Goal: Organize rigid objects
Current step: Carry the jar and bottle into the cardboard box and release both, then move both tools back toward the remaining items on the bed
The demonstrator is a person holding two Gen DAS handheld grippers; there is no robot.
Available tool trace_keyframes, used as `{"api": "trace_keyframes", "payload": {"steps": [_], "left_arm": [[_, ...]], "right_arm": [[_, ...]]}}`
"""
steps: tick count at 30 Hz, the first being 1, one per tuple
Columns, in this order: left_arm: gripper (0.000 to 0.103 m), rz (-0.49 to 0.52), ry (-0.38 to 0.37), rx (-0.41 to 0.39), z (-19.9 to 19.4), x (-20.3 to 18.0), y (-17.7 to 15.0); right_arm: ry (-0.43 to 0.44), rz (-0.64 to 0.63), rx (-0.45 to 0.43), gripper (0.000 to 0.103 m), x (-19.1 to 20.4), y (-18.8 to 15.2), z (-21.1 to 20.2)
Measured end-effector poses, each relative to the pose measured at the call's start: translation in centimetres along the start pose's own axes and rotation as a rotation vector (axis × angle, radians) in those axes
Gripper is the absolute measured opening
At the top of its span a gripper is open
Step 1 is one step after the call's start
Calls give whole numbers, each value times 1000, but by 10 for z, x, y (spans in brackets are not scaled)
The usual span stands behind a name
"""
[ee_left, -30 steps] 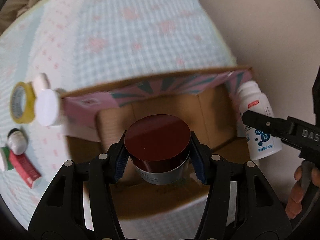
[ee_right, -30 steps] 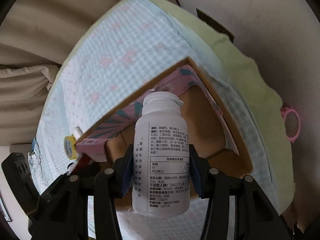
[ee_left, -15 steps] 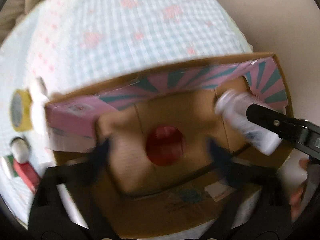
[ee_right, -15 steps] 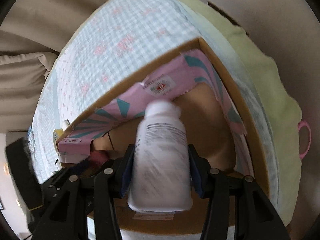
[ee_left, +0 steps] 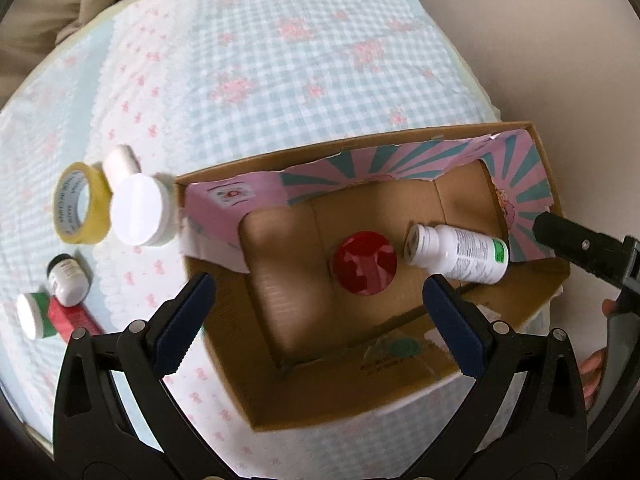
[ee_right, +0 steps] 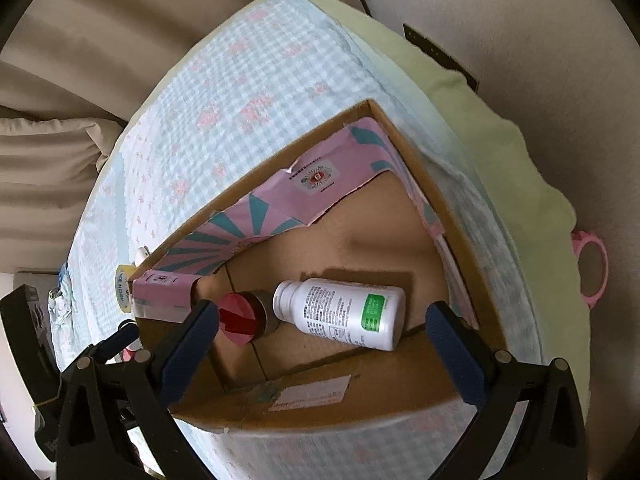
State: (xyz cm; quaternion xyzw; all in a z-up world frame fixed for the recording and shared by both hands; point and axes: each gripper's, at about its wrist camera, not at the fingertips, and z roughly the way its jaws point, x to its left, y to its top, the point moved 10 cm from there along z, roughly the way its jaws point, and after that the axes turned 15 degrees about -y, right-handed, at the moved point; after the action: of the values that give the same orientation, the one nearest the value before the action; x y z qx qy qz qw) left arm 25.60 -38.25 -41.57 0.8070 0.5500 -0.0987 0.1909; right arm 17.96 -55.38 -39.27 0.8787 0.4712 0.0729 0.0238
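Both of my grippers hung spread wide and empty over the cardboard box [ee_left: 404,384], the left gripper [ee_left: 320,320] above its middle and the right gripper [ee_right: 324,340] above its near wall. Inside, on the box floor, the red-lidded jar [ee_left: 366,263] stood upright and the white bottle [ee_left: 460,254] lay on its side just beside it, cap toward the jar, the two looking close to touching. I judged that both belonged there, gathered in one container rather than scattered. The box sat on a bed with a checked cover [ee_left: 280,60]. More things waited outside the box to the left: a roll of yellow tape [ee_left: 80,210], a white-capped jar [ee_left: 140,210], a small dark-capped bottle [ee_left: 68,280] and a red tube [ee_left: 60,316]. The sorting looked only partly done, and my empty left gripper was the nearer one to reach them next.
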Motion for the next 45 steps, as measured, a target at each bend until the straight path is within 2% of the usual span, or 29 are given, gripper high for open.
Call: {"api": "trace_keyframes", "payload": {"steps": [8,13,19,26,32,39,45], "left_arm": [[103,24,-3,-67,-54,-7,-18],[103,31,-11,-134,-106,-7,-29],[103,2,-7,-218,-174,16,-52],[103,-10,51,-284,-253,75,-92],[103,-32,78,-325,-301,138,-127],[103,-27,90,-351,-340,209,-152],[103,10,88,-312,-347,272,-161]], "right_arm": [[-27,6,-57,103,3,-6,-36],[-75,-38,-141,103,10,-17,-78],[-113,-119,-232,103,31,-35,-127],[-125,-221,-294,103,87,-68,-181],[-102,-270,-316,103,151,-98,-204],[-94,-286,-323,103,227,-130,-206],[-92,-259,-309,103,289,-151,-193]]}}
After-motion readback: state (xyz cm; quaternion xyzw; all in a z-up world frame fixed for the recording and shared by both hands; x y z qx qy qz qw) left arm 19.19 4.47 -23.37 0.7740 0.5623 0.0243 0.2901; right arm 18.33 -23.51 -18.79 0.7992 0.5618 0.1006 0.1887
